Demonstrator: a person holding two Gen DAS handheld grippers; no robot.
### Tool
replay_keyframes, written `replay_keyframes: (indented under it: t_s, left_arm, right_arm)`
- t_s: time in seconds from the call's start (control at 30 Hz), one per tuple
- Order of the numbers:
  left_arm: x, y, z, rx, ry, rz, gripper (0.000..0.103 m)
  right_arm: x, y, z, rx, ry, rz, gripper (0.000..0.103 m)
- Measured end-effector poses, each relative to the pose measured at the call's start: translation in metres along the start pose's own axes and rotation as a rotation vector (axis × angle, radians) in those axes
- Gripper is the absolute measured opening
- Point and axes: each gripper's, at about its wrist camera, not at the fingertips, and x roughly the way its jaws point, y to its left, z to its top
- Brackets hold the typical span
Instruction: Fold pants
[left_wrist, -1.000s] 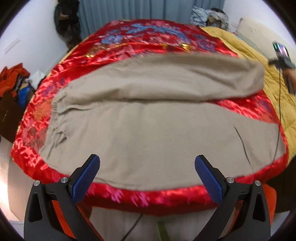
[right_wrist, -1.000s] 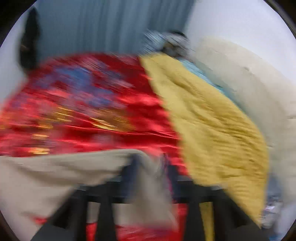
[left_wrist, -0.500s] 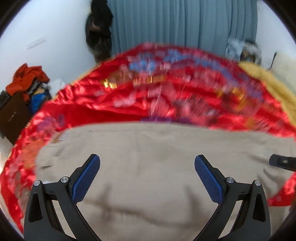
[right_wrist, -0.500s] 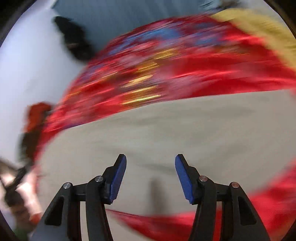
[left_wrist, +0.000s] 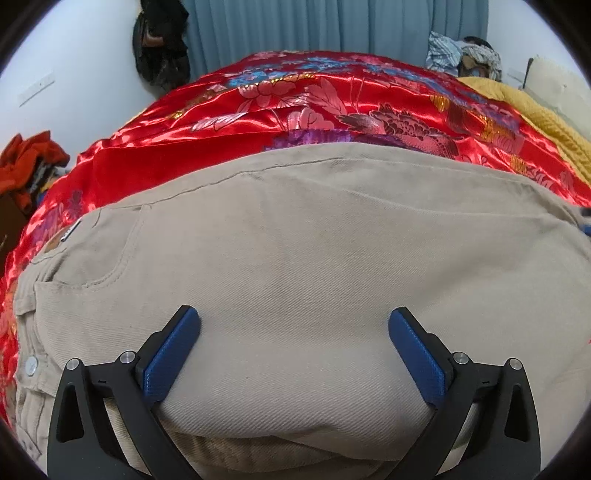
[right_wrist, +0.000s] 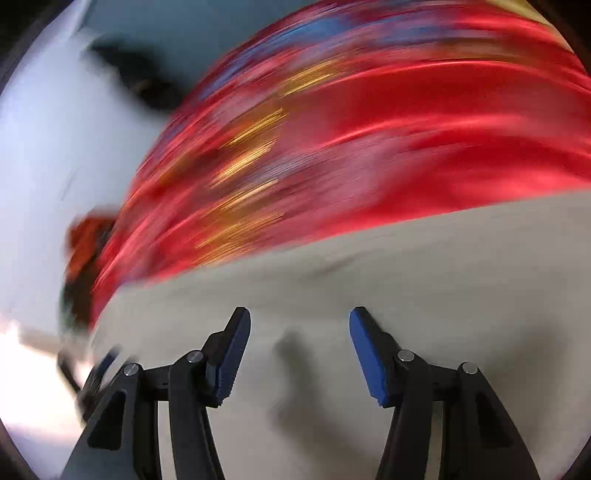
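The beige pants (left_wrist: 295, 240) lie folded lengthwise on the red floral bed cover (left_wrist: 295, 107), waistband and pocket at the left. My left gripper (left_wrist: 293, 325) is open, low over the pants, its jaws straddling a fold of cloth at the near edge. My right gripper (right_wrist: 299, 321) is open and empty above the pants (right_wrist: 406, 266); that view is blurred by motion.
A yellow blanket (left_wrist: 546, 118) lies at the right of the bed. Bundled clothes (left_wrist: 465, 51) sit at the far end by the grey curtain (left_wrist: 314, 26). Orange clothes (left_wrist: 26, 162) pile at the left. A dark bag (left_wrist: 159, 40) hangs on the wall.
The right gripper let go of the pant leg it carried over and now swings left, open. The left gripper moved forward and down onto the folded pants.
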Motion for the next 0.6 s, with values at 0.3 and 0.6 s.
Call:
replay_keyframes:
  t_s: [0.3,0.6]
  left_arm:
    - [-0.046,-0.015,0.002,0.026,-0.015,0.024,0.102]
    - [-0.129,-0.109,-0.09,0.306,0.08,-0.246,0.102]
  right_arm:
    - [-0.174,-0.111,-0.049,0.159,-0.284,-0.224,0.049]
    - [-0.154,0.05,-0.254,-0.349,0.063,0.199,0.063]
